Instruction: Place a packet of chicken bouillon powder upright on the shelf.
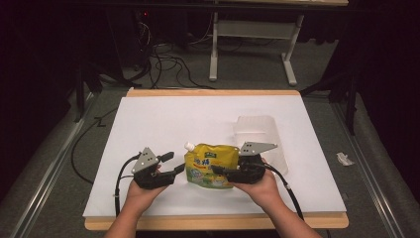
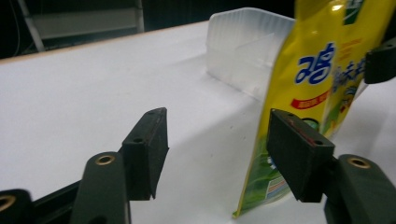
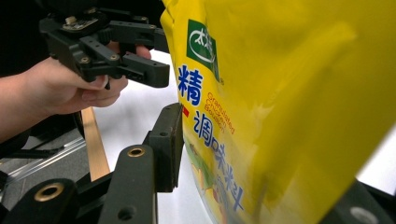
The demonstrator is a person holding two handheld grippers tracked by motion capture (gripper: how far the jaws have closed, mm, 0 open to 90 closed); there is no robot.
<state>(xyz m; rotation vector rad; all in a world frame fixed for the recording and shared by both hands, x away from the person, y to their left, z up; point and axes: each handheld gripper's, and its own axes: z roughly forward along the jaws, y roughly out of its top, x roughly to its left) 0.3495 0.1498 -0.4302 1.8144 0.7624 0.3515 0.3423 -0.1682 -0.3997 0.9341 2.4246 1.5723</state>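
Clearly right gripper (image 1: pixel 224 172) fingers (image 3: pixel 166 147) clamp pouch (image 1: pixel 210 163).

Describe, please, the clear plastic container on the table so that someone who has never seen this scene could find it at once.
Start at the white-topped table with a wooden edge and look to its right half, just beyond the right gripper. There lies the translucent rectangular plastic tray with low walls and a divider inside. Unlike the bright yellow printed spout pouch beside it, it is colourless and nearly blends into the tabletop.
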